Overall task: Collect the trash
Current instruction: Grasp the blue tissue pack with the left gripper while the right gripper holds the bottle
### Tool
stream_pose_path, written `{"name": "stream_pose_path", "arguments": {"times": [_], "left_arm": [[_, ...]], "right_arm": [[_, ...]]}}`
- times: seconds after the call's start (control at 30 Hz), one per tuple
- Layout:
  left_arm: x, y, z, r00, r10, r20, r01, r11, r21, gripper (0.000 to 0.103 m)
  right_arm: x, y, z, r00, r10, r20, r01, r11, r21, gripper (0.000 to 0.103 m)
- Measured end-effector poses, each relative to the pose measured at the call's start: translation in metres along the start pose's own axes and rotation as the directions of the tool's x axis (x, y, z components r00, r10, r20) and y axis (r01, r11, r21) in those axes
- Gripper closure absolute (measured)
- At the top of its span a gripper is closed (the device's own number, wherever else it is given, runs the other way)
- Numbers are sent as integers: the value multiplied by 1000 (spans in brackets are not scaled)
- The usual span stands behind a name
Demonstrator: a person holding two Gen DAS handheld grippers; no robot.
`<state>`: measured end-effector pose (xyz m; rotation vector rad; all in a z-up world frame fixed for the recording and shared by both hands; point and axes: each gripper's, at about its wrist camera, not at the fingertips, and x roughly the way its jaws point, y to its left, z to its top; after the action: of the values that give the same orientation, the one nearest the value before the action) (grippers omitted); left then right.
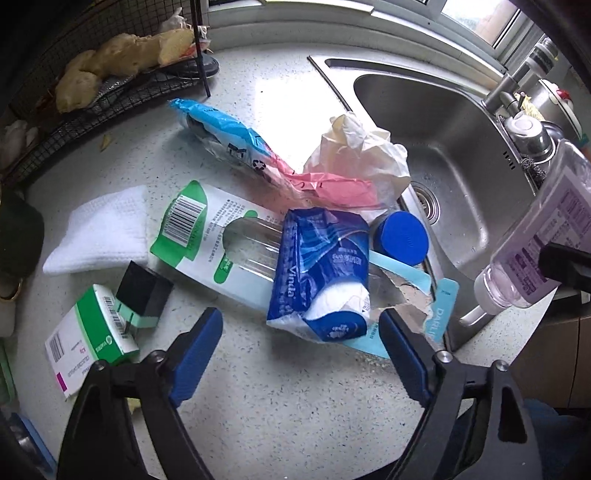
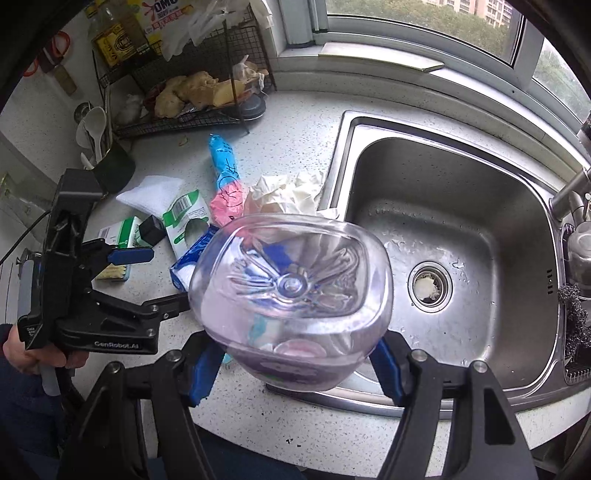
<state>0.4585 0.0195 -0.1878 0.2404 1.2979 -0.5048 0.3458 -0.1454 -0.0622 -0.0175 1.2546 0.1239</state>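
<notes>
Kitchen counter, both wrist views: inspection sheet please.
Surface: speckled counter, steel sink beside it.
Job's things: tissue pack, blue cap, torn card pack, pink-blue bag, cream bag, green box.
Clutter: white cloth, ginger on wire rack.
Grippers: left tongs open over the tissue pack; right tongs shut on clear bottle.
Cables: one black lead behind the left tongs.
Surroundings: window, tap.

Speckled pale countertop [image 2: 295, 122], steel sink [image 2: 480, 206], window [image 2: 424, 22] with daylight, wire rack [image 2: 207, 74] in corner
</notes>
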Motion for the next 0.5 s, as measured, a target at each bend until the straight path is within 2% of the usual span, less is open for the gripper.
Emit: {"name": "stream_pose_path", "arguments": {"times": [0.07,0.2,0.27,0.4,0.5], "left_arm": [[7,0,6,1000,6,-10,-6,1000,20,29],[18,0,12,999,17,-31,-16,998,54,49],[19,-2,13,999,18,-33,-16,998,66,51],[20,0,10,1000,2,-30,0,998,63,62],[13,5,2,1000,-7,-20,8,999,40,65]], "right_arm": [[2,-1,0,1000,-11,-6,11,1000,2,35],[6,-2,2,1000,-21,-22,21,1000,5,35],[7,-2,3,999,-22,-28,22,1000,5,35],[9,-1,4,999,-22,-33,22,1000,-2,35],[9,1,5,999,-18,-34,17,1000,-15,35]]}}
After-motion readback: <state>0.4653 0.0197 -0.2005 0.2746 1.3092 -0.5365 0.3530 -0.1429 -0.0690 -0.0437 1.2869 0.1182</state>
